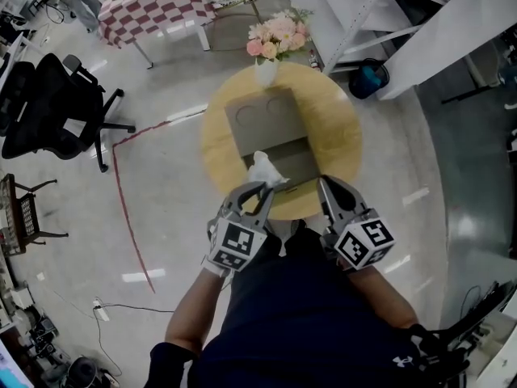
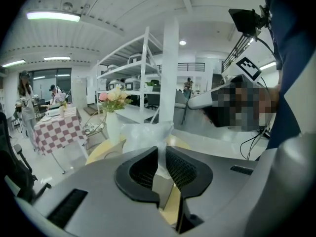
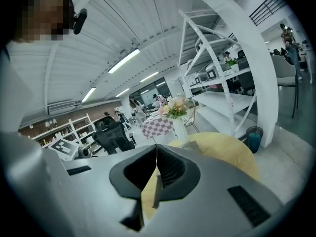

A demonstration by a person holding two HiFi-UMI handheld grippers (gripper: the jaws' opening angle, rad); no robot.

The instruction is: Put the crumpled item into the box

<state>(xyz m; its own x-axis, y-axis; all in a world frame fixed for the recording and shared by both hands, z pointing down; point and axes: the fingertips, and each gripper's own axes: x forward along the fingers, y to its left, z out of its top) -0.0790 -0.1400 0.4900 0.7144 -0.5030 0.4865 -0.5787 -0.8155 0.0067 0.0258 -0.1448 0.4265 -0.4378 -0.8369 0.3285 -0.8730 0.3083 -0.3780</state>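
Our left gripper [image 1: 260, 188] pinches the crumpled white paper wad [image 1: 265, 168] by 1 thin corner, above the near edge of the grey cardboard box [image 1: 266, 124]. It could slip onto the round yellow table [image 1: 343, 128]. Our right gripper [image 1: 325, 183] is closed and empty.

You wear a dark blue shirt [image 1: 307, 322]. Your left gripper [image 1: 260, 187] and right gripper [image 1: 325, 183] are grey with black pads [image 2: 185, 169]. Each has a cube [image 1: 238, 245] with black and white squares.
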